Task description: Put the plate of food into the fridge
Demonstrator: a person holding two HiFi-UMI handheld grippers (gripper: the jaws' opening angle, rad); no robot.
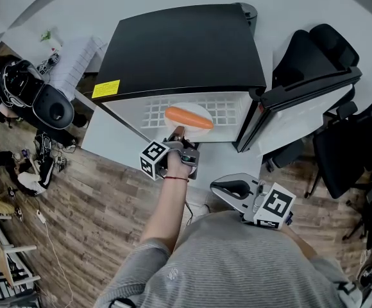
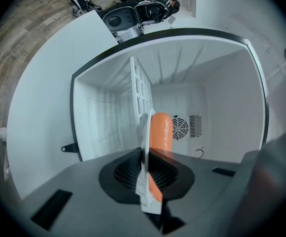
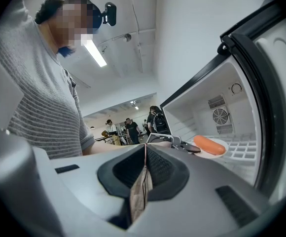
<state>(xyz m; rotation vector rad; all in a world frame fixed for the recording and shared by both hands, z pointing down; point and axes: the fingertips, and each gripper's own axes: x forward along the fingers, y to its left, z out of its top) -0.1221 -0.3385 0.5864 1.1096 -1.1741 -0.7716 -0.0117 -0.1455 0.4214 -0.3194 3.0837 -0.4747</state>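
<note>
Fridge: a small fridge (image 1: 179, 50) with a black top is seen on the wood floor (image 1: 90, 197), far from the person; its door (image 1: 301, 104) is swung open to the right.
Interior: white walls, a white wire shelf (image 1: 228, 111) and a round fan vent (image 2: 179, 128) on the far wall are shown.
Plate: a white plate (image 1: 192, 106) is held inside the open compartment, over the near left part of the wire shelf; whether it rests on the shelf cannot be told.
Food: one long orange piece (image 1: 189, 118) is laid across the plate, seen end-on in the left gripper view (image 2: 160, 132).
Left gripper: the left gripper (image 1: 179, 133) is reached forward to the fridge mouth, and its jaws are clamped on the near rim of the plate (image 2: 144, 142), which is seen edge-on between them.
Left hand: the hand (image 1: 175, 165) is wrapped round the handle just behind the marker cube (image 1: 154, 159).
Right gripper: the right gripper (image 1: 228, 188) is kept near the body, well apart from the fridge, to the near right; its jaws (image 3: 144, 177) are pressed together with nothing between them.
Right gripper view: the plate (image 3: 224, 143) and the food (image 3: 208, 144) are seen over the shelf, with the left gripper (image 3: 182, 144) just to their left.
Surroundings: black office chairs (image 1: 314, 50) are placed to the right of the fridge.
</note>
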